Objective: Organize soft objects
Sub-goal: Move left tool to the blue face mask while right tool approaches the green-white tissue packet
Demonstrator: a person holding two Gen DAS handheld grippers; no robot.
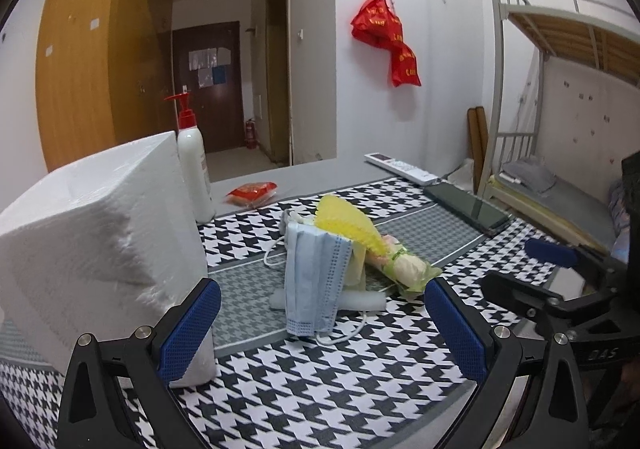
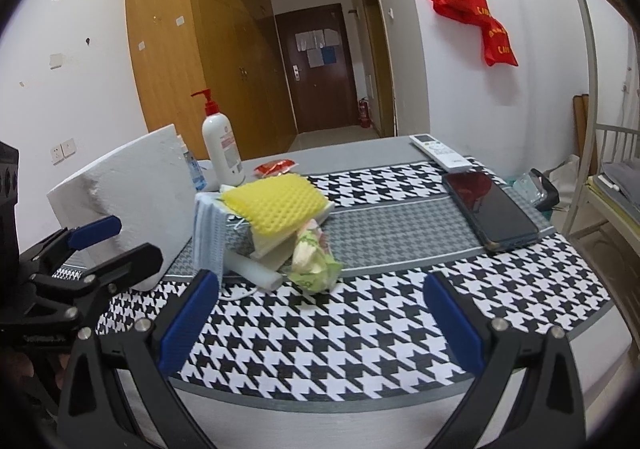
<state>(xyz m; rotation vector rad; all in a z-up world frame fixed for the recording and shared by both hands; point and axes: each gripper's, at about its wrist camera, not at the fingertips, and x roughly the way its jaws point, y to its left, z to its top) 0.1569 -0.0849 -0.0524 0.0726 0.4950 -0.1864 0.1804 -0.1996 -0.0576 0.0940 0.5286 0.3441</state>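
Note:
A small pile of soft things lies mid-table on the houndstooth cloth point(image 1: 304, 381). A blue face mask point(image 1: 314, 281) drapes over it, a yellow sponge point(image 1: 348, 223) lies on top, a green tissue pack point(image 1: 404, 269) leans on the right, and a white foam strip point(image 1: 360, 301) lies underneath. The same mask point(image 2: 208, 233), sponge point(image 2: 276, 203), tissue pack point(image 2: 314, 261) and foam strip point(image 2: 256, 269) show in the right wrist view. My left gripper point(image 1: 322, 325) is open and empty, just short of the pile. My right gripper point(image 2: 320, 317) is open and empty, nearer the table's front edge.
A white foam box point(image 1: 92, 245) stands at the left, a pump bottle point(image 1: 194, 165) behind it. A red packet point(image 1: 252, 193), a remote point(image 1: 400, 167) and a phone point(image 1: 468, 207) lie farther back. A bunk bed point(image 1: 560, 97) stands at the right.

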